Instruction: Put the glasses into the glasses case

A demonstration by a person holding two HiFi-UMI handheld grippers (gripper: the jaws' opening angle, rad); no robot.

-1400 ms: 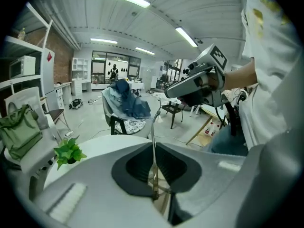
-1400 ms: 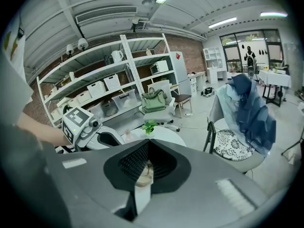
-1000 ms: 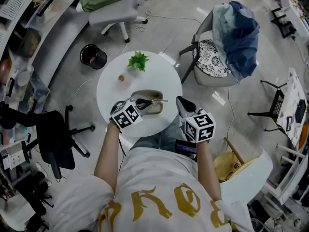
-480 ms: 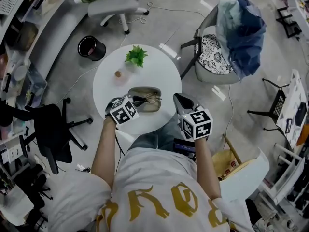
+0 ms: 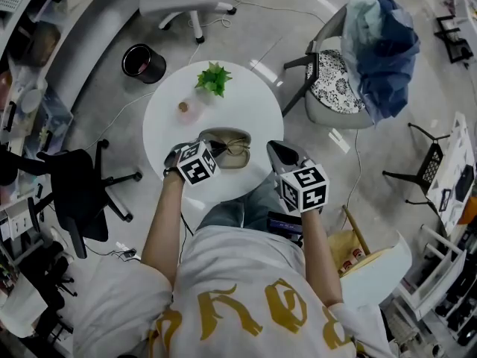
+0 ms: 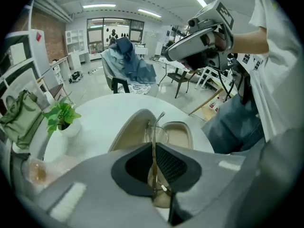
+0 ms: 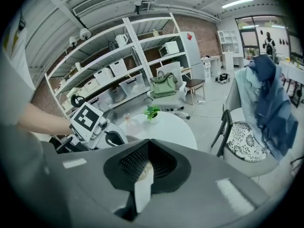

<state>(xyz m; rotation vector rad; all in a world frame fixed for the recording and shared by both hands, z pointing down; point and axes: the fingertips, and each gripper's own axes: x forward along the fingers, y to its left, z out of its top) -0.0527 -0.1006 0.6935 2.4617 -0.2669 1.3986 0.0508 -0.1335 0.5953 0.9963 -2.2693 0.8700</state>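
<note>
An open beige glasses case (image 5: 244,160) lies on the round white table (image 5: 168,129), near its front edge. My left gripper (image 5: 215,150) is shut on thin-rimmed glasses (image 5: 232,148) and holds them just over the case. In the left gripper view the glasses (image 6: 155,127) run edge-on between the pads of the left gripper (image 6: 153,147), above the case tray (image 6: 183,133). My right gripper (image 5: 274,149) hovers at the table's right front edge, beside the case. In its own view the right gripper (image 7: 148,144) looks shut with nothing held.
A small potted plant (image 5: 214,78) and a little cup (image 5: 182,107) stand on the far half of the table. A chair draped with blue clothes (image 5: 373,51) is at the right. A black bin (image 5: 143,64) and a black office chair (image 5: 82,200) are at the left.
The head view has shifted a little. My left gripper still holds the glasses over the case, slightly closer to it. The right gripper has barely moved.
</note>
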